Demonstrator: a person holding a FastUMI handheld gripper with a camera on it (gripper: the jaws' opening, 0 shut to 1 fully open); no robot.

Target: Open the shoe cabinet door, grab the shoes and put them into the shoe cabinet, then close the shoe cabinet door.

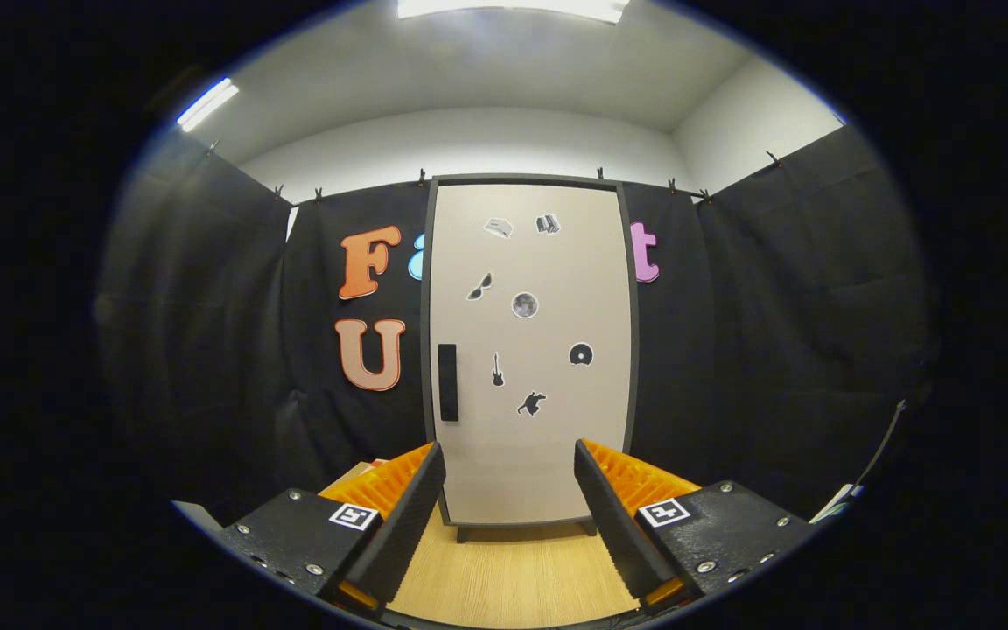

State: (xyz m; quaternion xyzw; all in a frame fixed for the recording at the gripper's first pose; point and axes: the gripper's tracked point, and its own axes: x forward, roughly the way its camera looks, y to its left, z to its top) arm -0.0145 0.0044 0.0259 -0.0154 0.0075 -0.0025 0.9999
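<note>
Gripper (509, 472) in your hand is released, its fingers (403, 516) spread wide with nothing between them, above the wooden floor (504, 569). Beyond them you face the shoe cabinet (528, 350), door shut, black handle (448, 382) at its left edge.

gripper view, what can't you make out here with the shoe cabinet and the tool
- Inside of the shoe cabinet: hidden by its shut door.
- Small stickers on the door: too small to name surely.
- Door handle: only a dark strip, shape unclear.
- Cabinet feet: partly behind the open tool, which holds nothing.
- Reddish thing behind one finger: mostly covered.
</note>
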